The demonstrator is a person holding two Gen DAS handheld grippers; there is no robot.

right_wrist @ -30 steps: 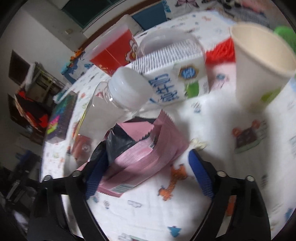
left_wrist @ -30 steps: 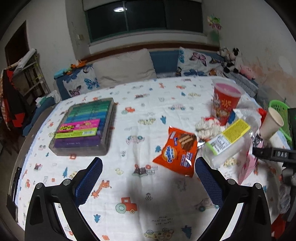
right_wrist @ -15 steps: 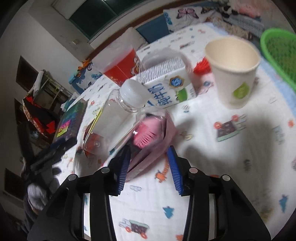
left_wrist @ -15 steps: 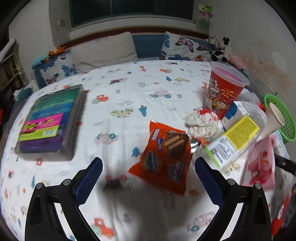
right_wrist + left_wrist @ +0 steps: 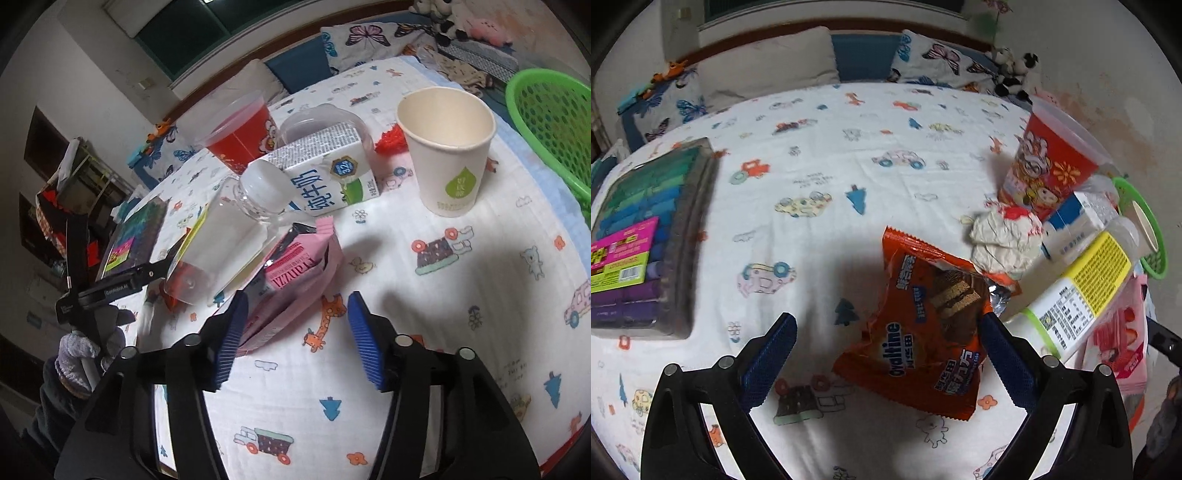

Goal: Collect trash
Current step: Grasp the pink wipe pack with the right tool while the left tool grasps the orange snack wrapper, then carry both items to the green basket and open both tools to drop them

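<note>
the left gripper [image 5: 886,328] is hanging over the tabletop [image 5: 820,122] with its jaws spread wide, and the orange snack wrapper [image 5: 923,332] is lying between them; the right-hand blue pad looks to be just touching the wrapper's edge, the left-hand pad is standing well apart from it. a crumpled white paper ball [image 5: 1004,240] is sitting just beyond the wrapper, beside the red cup [image 5: 1045,166] near the table's right edge. a box of coloured sticks [image 5: 646,240] is lying at the left edge.

the right gripper [image 5: 293,332] is standing half spread, its jaws having just been opening again, with the lower end of the pink wafer packet [image 5: 295,284] between them. the left pad is touching the packet, the right pad is clear of it. the packet is leaning against an empty clear bottle [image 5: 229,240] lying on its side. a milk carton [image 5: 325,177] and a paper cup [image 5: 448,147] are standing behind, and a green basket [image 5: 550,122] is sitting off the far right edge.
</note>
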